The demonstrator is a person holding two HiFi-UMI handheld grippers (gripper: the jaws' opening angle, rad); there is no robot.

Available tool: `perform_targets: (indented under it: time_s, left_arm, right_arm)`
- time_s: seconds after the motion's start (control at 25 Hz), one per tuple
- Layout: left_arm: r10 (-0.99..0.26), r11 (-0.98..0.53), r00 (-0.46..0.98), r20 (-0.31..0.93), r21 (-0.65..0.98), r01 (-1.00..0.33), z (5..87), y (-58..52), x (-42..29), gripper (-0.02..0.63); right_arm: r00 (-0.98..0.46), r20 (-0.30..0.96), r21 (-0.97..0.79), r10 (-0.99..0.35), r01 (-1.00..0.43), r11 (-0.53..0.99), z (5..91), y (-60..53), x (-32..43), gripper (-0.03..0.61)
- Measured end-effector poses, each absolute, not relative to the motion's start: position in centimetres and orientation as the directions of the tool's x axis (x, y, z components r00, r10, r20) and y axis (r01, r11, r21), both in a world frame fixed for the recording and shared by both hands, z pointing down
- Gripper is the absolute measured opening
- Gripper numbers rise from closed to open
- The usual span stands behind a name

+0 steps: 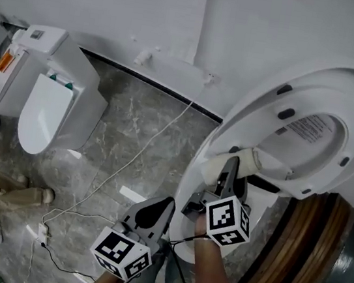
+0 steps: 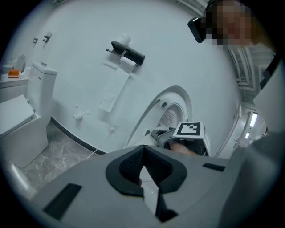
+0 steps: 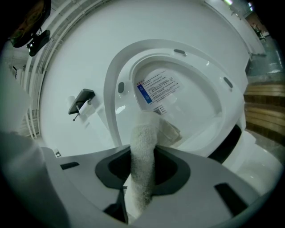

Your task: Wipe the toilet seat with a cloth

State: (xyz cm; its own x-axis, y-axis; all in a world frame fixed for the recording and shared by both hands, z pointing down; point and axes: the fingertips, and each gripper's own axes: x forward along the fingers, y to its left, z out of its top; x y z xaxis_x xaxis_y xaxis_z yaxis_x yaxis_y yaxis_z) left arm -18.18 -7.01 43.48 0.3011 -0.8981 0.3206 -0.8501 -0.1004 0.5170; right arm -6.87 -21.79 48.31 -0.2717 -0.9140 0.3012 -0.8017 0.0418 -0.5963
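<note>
**Cloth pressed to the raised seat, spare claw idle**

The toilet seat (image 1: 342, 96) stands tipped up with its underside and bumpers facing the person. That is probably why the cloth (image 1: 248, 159) is brought to it nearly head-on rather than from above. The right claw (image 1: 228, 171) is clenched on the cloth. In the right gripper view, a thick fold of white terry runs up between its jaws and bunches ahead of them. In the head view the bunch lies against the ring's lower rim at about 8 o'clock. Gripping the cloth by a fold leaves a soft pad out front, so I judge that the fabric meets the plastic and the jaws do not.

The left claw (image 1: 153, 214) sits at 7 o'clock of the right one, clear of the toilet. Its jaws are clenched on nothing, and it seems parked out of the way.

Both forearms enter the head view from 6 o'clock. The right one reaches towards 12 and the left angles towards 1.
</note>
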Motion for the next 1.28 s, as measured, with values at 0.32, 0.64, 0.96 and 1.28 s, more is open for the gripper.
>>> perform_targets:
  time_s: [0.32, 0.64, 0.96, 1.28]
  left_arm:
    - [-0.902, -0.108, 0.302, 0.31, 0.514, -0.851, 41.6, -7.5, -18.1, -0.005]
    - [-0.907, -0.132, 0.308, 0.287, 0.501, -0.856, 38.7, -8.1, -17.7, -0.005]
    - [-0.908, -0.15, 0.322, 0.268, 0.51, -0.847, 36.1, -8.5, -16.4, -0.005]
    - [-0.91, -0.171, 0.33, 0.252, 0.497, -0.851, 33.5, -9.2, -15.6, -0.005]
  right_arm:
    - [-0.297, 0.295, -0.623, -0.908, -0.78, 0.052, 46.6, -22.6, -7.0, 0.1]
    - [-0.313, 0.302, -0.637, -0.9, -0.769, 0.054, 44.5, -23.9, -7.4, 0.1]
    - [-0.332, 0.308, -0.666, -0.892, -0.744, 0.047, 41.7, -25.9, -8.0, 0.1]
    - [-0.336, 0.288, -0.647, -0.897, -0.759, 0.077, 38.4, -27.4, -7.6, 0.101]
